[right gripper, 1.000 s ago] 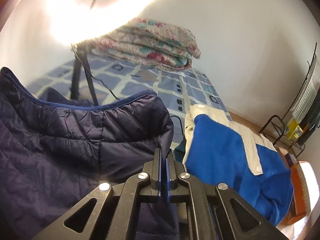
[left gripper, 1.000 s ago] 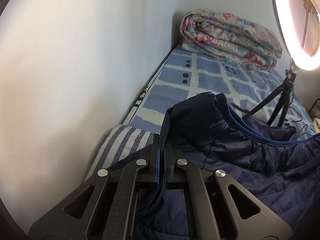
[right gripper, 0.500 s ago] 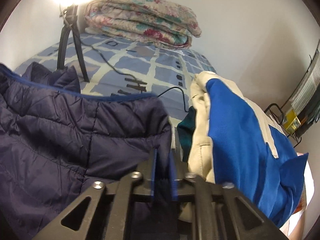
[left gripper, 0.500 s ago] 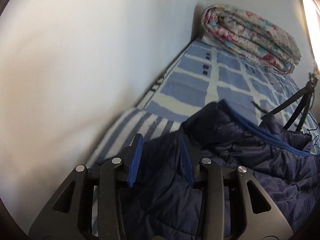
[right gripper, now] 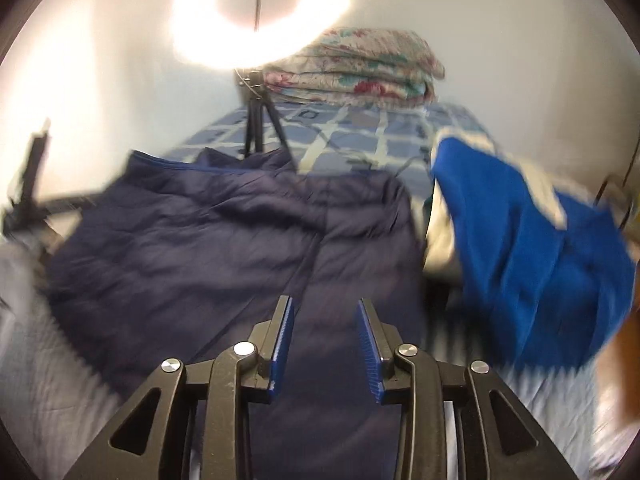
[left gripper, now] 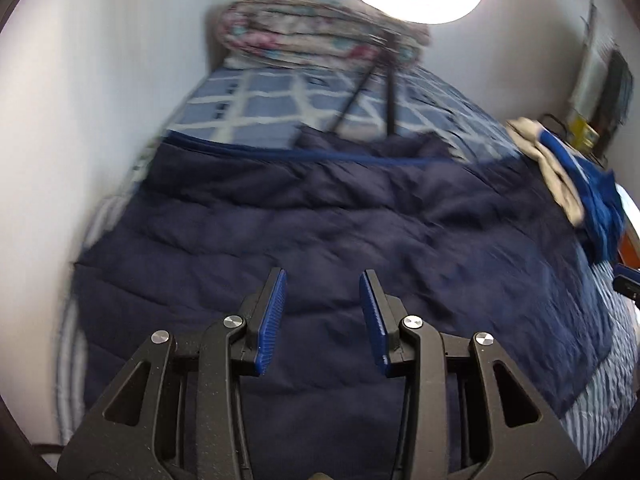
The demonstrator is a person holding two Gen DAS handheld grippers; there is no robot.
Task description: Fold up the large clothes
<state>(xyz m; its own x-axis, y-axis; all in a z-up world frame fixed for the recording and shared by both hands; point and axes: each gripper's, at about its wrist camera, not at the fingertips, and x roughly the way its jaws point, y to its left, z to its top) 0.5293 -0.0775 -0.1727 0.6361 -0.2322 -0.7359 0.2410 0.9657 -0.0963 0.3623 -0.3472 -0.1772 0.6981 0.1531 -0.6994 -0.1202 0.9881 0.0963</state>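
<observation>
A large navy quilted jacket (left gripper: 320, 216) lies spread flat across the bed; it also shows in the right wrist view (right gripper: 224, 240). My left gripper (left gripper: 322, 304) is open and empty, held above the jacket's near part. My right gripper (right gripper: 325, 328) is open and empty above the jacket's right side. A blue and cream garment (right gripper: 528, 240) lies bunched to the right of the jacket, and shows at the far right in the left wrist view (left gripper: 576, 184). Both views are motion-blurred.
A ring light (right gripper: 256, 12) on a black tripod (right gripper: 258, 128) stands on the bed behind the jacket. A folded floral quilt (right gripper: 360, 68) lies at the bed's far end. A white wall (left gripper: 100, 100) runs along the left. The checked blue bedsheet (left gripper: 256, 112) shows beyond the jacket.
Both grippers have opened and let go of the navy jacket, which dropped flat onto the bed. Both grippers have pulled back and up from it.
</observation>
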